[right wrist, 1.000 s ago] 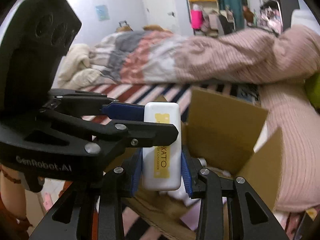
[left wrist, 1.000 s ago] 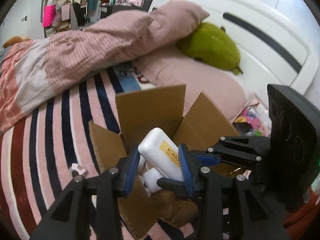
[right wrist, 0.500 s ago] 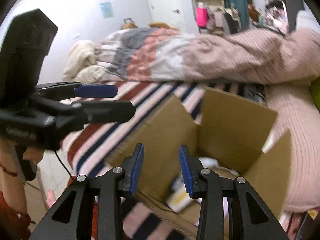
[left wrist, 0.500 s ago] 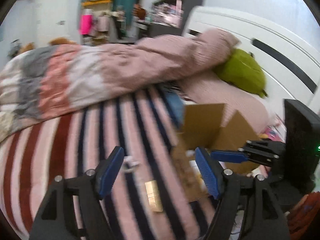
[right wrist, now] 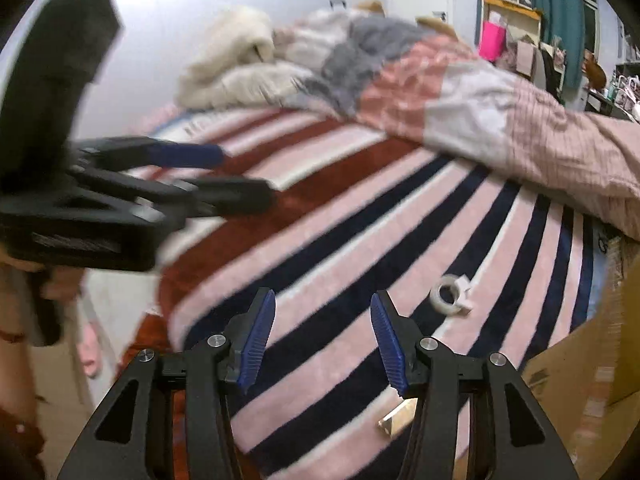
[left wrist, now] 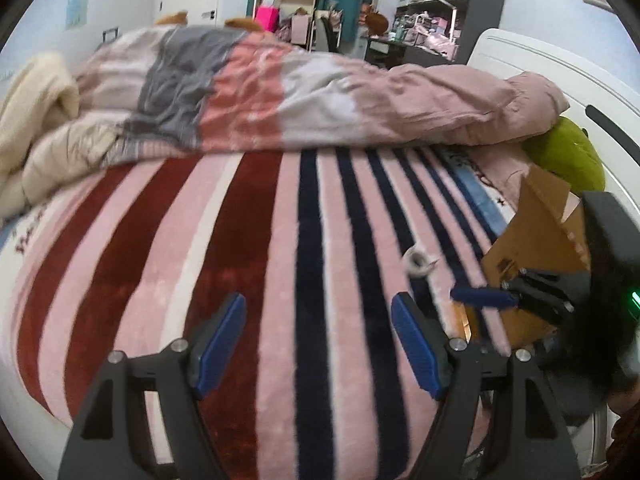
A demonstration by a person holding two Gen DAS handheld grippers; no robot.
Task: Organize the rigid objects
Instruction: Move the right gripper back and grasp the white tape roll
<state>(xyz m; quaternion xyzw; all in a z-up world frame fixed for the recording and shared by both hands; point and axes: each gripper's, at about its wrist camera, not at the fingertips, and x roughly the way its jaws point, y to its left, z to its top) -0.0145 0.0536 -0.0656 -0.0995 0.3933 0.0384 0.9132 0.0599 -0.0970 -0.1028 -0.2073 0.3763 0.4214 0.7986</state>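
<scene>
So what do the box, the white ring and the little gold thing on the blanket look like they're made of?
Box: corrugated cardboard, matte brown, with a fluted edge showing on a flap in the left view. Ring: probably hard plastic, plain off-white, holds its round shape; blurred. Gold thing: shiny, mirror-like faces, so metal or metallised plastic or card; I cannot tell which. Blanket: soft fleece, fuzzy striped pile.

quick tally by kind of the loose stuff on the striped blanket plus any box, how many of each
White ring-shaped piece: 1
Gold block: 1
Cardboard box: 1
Total: 3
</scene>
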